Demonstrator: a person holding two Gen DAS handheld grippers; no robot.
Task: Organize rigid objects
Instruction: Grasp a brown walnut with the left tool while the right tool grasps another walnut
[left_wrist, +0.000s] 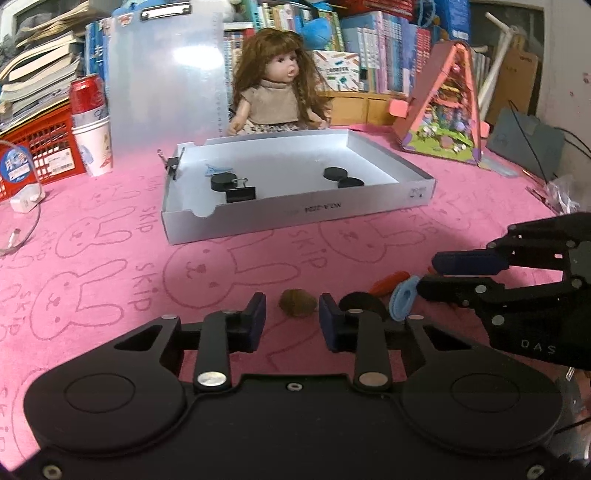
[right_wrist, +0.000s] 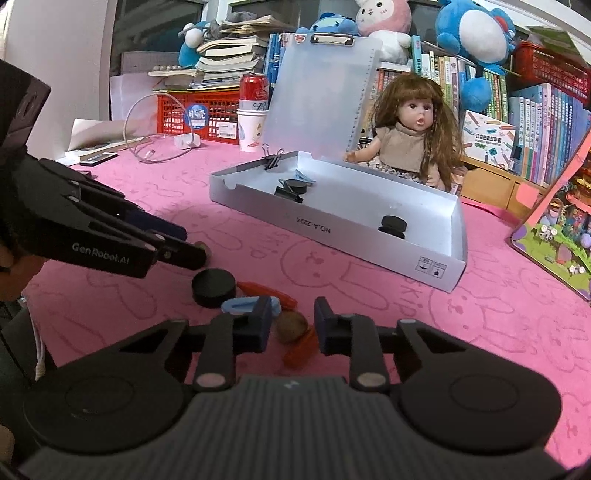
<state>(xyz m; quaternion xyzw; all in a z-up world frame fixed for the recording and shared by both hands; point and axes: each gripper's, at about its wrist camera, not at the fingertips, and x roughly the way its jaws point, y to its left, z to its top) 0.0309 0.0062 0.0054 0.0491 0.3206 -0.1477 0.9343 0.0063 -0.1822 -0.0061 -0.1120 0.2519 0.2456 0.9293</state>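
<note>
Item: brown nut (left_wrist: 297, 302), lying on the pink cloth (left_wrist: 110, 258), bracketed by my left gripper (left_wrist: 291, 314), jaws apart, held low and level. My right gripper (right_wrist: 290, 325), also spread, hovers over the same nut, with a black disc (right_wrist: 213, 287), blue clip (right_wrist: 243, 305) and orange pieces (right_wrist: 271, 291) nearby. White tray (left_wrist: 295, 218) beyond.

surface: pink bunny-print cloth (left_wrist: 110, 258) | on it: white tray (left_wrist: 369, 206), walnut (left_wrist: 297, 302), black disc (right_wrist: 213, 287), doll (left_wrist: 273, 88)
</note>
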